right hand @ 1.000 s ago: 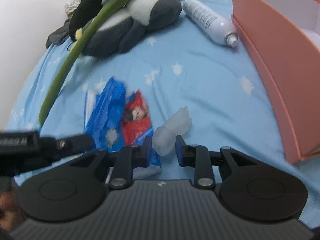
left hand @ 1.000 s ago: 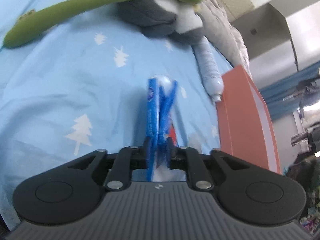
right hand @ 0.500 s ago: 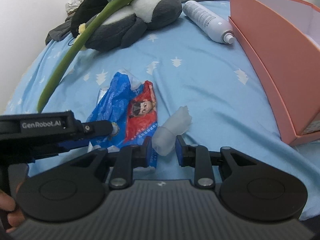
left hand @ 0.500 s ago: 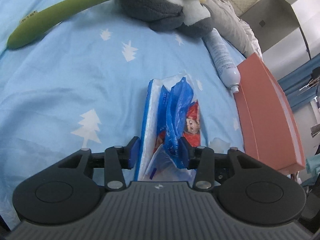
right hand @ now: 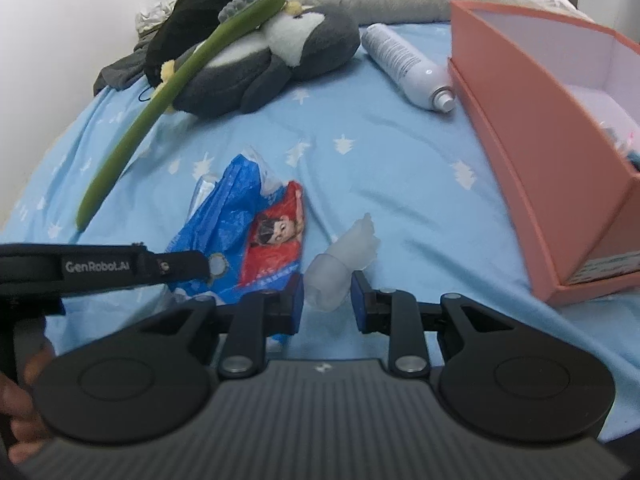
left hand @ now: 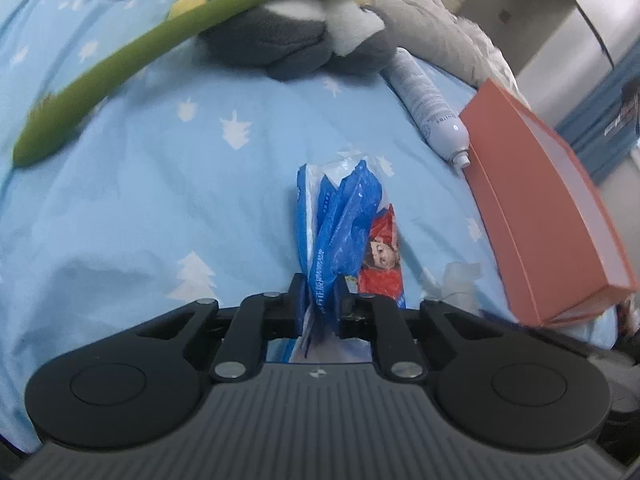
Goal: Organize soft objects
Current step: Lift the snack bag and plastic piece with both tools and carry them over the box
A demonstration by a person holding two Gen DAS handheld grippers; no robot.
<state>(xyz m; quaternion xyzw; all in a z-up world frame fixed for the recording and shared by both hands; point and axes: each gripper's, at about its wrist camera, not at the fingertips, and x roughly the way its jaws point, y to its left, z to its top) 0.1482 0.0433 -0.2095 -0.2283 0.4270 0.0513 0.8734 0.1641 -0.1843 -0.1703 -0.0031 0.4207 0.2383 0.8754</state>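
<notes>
My left gripper (left hand: 318, 304) is shut on the near end of a crumpled blue and red plastic packet (left hand: 344, 220) that lies on the light blue bedsheet (left hand: 160, 200). The packet also shows in the right wrist view (right hand: 248, 232), with the left gripper (right hand: 212, 264) at its near left edge. My right gripper (right hand: 327, 300) is open around a small translucent soft piece (right hand: 344, 260) on the sheet; the pads do not press it. That piece shows in the left wrist view (left hand: 460, 280) too.
An open salmon box (right hand: 540, 152) stands at the right, also in the left wrist view (left hand: 540, 208). A white spray bottle (right hand: 404, 68) lies beside it. A grey penguin plush (right hand: 272, 60) and a long green plush toothbrush (right hand: 172, 92) lie at the back.
My left gripper opened on the packet half a second ago and has shut on it again. The right gripper has stayed around the translucent piece.
</notes>
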